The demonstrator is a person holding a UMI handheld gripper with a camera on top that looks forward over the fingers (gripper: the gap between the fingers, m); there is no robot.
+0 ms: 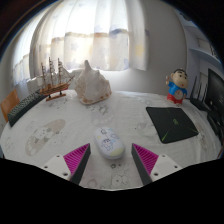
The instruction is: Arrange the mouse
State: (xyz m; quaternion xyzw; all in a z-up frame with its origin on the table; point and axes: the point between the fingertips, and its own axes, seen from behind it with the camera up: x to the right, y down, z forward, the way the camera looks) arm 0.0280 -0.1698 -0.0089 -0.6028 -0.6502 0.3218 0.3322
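Observation:
A white computer mouse [109, 145] lies on the patterned white tablecloth [60, 130], just ahead of my fingers and reaching in between their tips. My gripper [111, 160] is open, with the pink pads [76, 157] wide apart on either side and a gap between each pad and the mouse. A black mouse pad [171, 124] lies flat on the table to the right, beyond the right finger.
A large white seashell [92, 85] stands at the back middle. A model sailing ship [50, 80] stands at the back left. A cartoon boy figurine [177, 87] stands at the back right. Curtained windows are behind the table.

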